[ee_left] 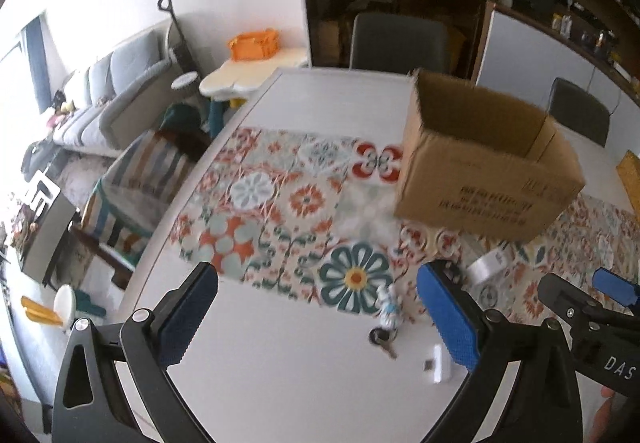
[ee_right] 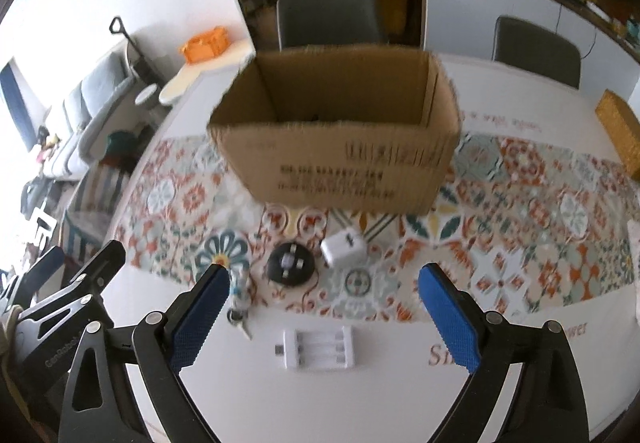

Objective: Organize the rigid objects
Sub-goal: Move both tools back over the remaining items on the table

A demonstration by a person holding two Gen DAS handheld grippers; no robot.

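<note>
Right wrist view: a white table carries a patterned runner, on which an open cardboard box stands, the likely container for the loose rigid items lying in front of it. Nearest that box are a black round device and, just beside it, a white plug adapter; closer to the camera, on bare table, lie a white battery charger and a figurine keychain. The right gripper hovers above the charger with its fingers spread wide and nothing between them. For a good pick, the judgement is to centre the charger between the fingers, close across its narrow sides, lift clear of the box wall, and release well inside. Left wrist view: the left gripper is likewise wide open and empty, above bare table near the keychain; a clear tape roll sits near the box. Motion blur softens the box lettering. The box floor is mostly hidden by its near wall, so its contents cannot be judged. In the left view the charger is partly covered by a finger, and the keychain's keys are too small to resolve.
</note>
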